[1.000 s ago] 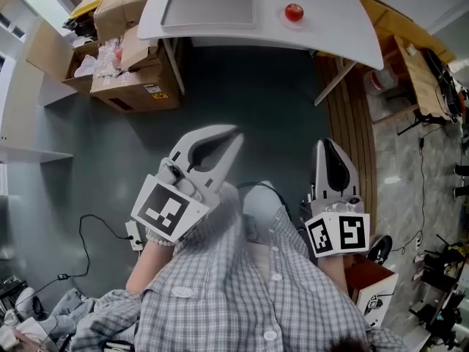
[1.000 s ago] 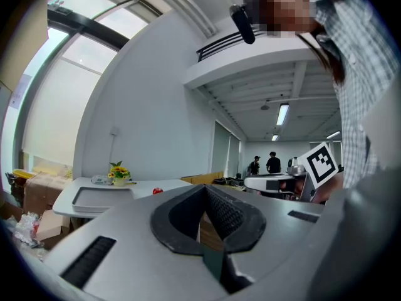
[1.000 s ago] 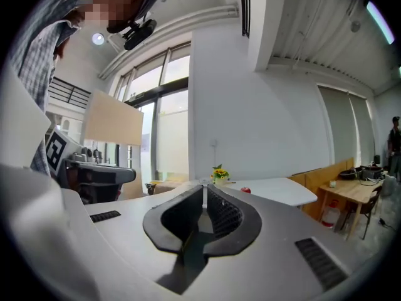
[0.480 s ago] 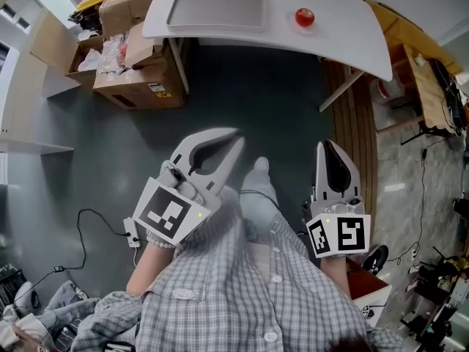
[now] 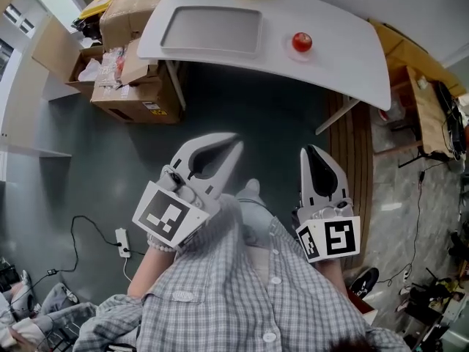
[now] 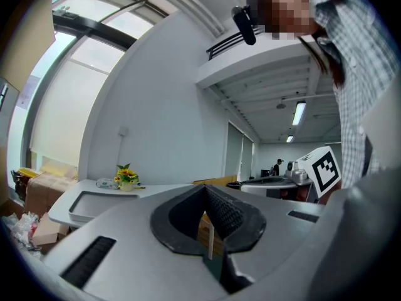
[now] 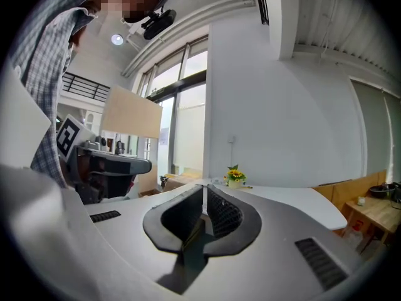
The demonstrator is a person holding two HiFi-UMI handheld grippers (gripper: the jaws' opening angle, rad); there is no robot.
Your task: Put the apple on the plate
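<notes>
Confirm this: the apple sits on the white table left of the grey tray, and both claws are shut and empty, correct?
Wrong side: the head view shows the apple right of the grey tray on the white table. The left claw and right claw are shut and empty.

table (image 5: 344, 46): smooth matt white | tray (image 5: 212, 29): matt grey | apple (image 5: 302, 42): glossy skin | boxes (image 5: 135, 97): brown cardboard | shirt (image 5: 220, 292): checked cloth | left gripper (image 5: 234, 138): matt grey plastic, pads (image 6: 224, 213) ribbed black

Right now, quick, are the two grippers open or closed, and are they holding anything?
Left gripper: jaws closed, holding nothing.
Right gripper: jaws closed, holding nothing.
</notes>
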